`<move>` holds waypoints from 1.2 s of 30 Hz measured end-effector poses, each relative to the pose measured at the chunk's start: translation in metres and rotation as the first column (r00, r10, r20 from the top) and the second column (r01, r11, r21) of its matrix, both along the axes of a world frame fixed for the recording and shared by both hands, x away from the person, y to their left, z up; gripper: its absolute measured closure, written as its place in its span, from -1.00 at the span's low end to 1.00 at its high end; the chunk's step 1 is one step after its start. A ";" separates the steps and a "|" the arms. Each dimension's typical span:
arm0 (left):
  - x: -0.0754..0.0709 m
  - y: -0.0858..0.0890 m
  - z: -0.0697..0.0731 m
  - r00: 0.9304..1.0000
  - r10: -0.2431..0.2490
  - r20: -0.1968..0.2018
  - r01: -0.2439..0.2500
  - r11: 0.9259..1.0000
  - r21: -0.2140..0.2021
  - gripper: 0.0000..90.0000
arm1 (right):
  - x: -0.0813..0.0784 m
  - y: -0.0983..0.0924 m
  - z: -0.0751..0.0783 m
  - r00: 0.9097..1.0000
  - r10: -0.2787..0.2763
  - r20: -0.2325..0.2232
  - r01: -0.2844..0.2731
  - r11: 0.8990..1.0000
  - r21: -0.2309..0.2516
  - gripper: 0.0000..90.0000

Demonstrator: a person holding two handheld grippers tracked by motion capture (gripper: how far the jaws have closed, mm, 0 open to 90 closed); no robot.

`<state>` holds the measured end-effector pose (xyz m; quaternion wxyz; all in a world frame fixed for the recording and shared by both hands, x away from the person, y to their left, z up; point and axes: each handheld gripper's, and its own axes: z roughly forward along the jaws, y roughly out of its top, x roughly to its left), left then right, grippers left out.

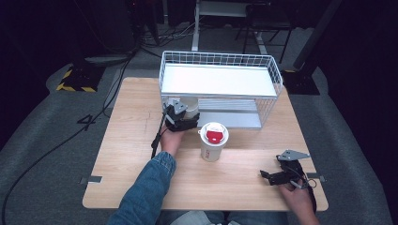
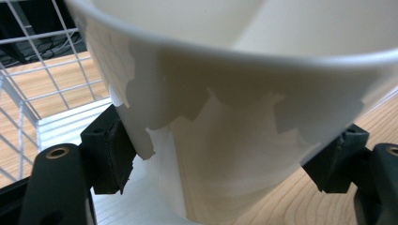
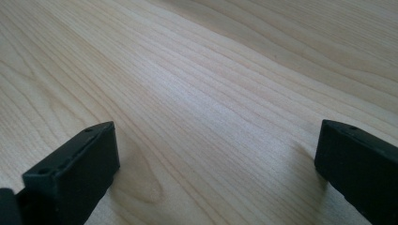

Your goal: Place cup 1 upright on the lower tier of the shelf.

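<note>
**left gripper clasping a paper cup at the wire rack**

high view: the left gripper (image 1: 179,114) holds a plain white paper cup (image 1: 190,108) at the open lower tier of the white wire shelf rack (image 1: 220,61), probably for shelving. a lidded white paper cup with a red, unreadable label (image 1: 214,140) stands mid-table.

left gripper view: both jaws press the cup's wall; no print visible.

right gripper view: the right gripper (image 3: 216,168), jaws spread and empty, rests over the pale wooden table (image 3: 211,79).

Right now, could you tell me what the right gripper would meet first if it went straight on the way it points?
Probably just the light wooden table; the right gripper points left, its jaws open.
</note>
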<state>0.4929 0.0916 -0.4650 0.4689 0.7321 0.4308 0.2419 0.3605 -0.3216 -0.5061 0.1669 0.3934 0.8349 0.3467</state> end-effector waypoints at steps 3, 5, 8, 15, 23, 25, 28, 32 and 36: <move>0.003 -0.002 -0.002 1.000 0.002 -0.007 -0.002 1.000 0.001 -0.49 | 0.000 0.000 0.000 1.000 0.000 -0.001 0.000 1.000 0.000 -0.99; 0.006 -0.005 -0.002 1.000 -0.003 -0.007 0.003 1.000 -0.001 -0.49 | 0.000 0.000 0.000 1.000 -0.001 -0.001 0.001 1.000 0.000 -0.99; 0.009 -0.007 -0.002 1.000 -0.006 -0.005 0.006 1.000 0.008 -0.49 | 0.000 0.000 0.000 1.000 0.000 0.000 0.000 1.000 0.000 -0.99; 0.018 -0.013 -0.007 1.000 -0.007 -0.010 0.007 1.000 0.016 -0.49 | 0.000 0.000 0.000 1.000 0.000 -0.001 0.000 1.000 0.000 -0.99; 0.028 -0.019 -0.011 1.000 -0.003 -0.028 0.004 0.999 0.034 -0.49 | 0.000 0.000 0.000 1.000 0.000 -0.001 0.000 1.000 0.000 -0.99; 0.030 -0.019 -0.011 0.999 0.000 -0.033 0.002 0.999 0.052 -0.49 | 0.000 0.000 0.000 1.000 0.000 0.000 0.000 1.000 0.000 -0.99; 0.033 -0.019 -0.013 0.998 -0.015 -0.056 0.018 0.999 0.049 -0.49 | 0.000 0.000 0.000 1.000 0.000 0.000 0.000 1.000 0.000 -0.99; 0.035 -0.020 -0.016 0.996 0.005 -0.086 0.000 0.999 0.051 -0.50 | 0.000 0.000 0.000 1.000 0.000 -0.001 0.000 1.000 0.000 -0.99; 0.036 -0.019 -0.017 0.996 -0.003 -0.091 0.006 0.999 0.036 -0.52 | 0.000 0.000 0.000 1.000 0.000 -0.001 0.000 1.000 0.000 -0.99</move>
